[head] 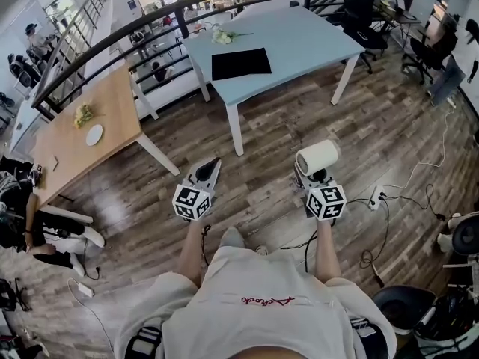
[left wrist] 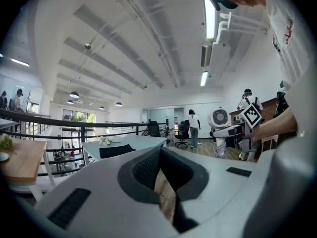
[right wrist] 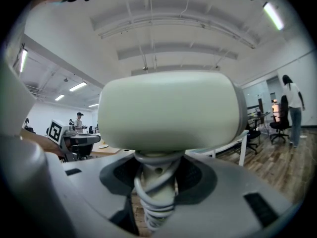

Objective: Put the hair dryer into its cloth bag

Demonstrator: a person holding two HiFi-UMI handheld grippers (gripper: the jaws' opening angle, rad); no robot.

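A white hair dryer (head: 317, 157) stands upright in my right gripper (head: 313, 176), which is shut on its cord-wrapped handle (right wrist: 155, 195). Its barrel (right wrist: 168, 114) fills the right gripper view. The black cloth bag (head: 240, 63) lies flat on the light blue table (head: 299, 40) ahead, well beyond both grippers. My left gripper (head: 212, 164) is shut with nothing in it, held over the wooden floor to the left of the right one. In the left gripper view the shut gripper (left wrist: 161, 158) points level toward the bag (left wrist: 117, 150), and the dryer (left wrist: 220, 118) shows at the right.
A wooden table (head: 90, 137) with a white plate (head: 94, 134) stands at the left. White flowers (head: 221, 36) lie on the blue table. A dark railing (head: 150, 21) runs behind. Cables (head: 389, 200) trail on the floor at right, with office chairs (head: 359, 13) beyond.
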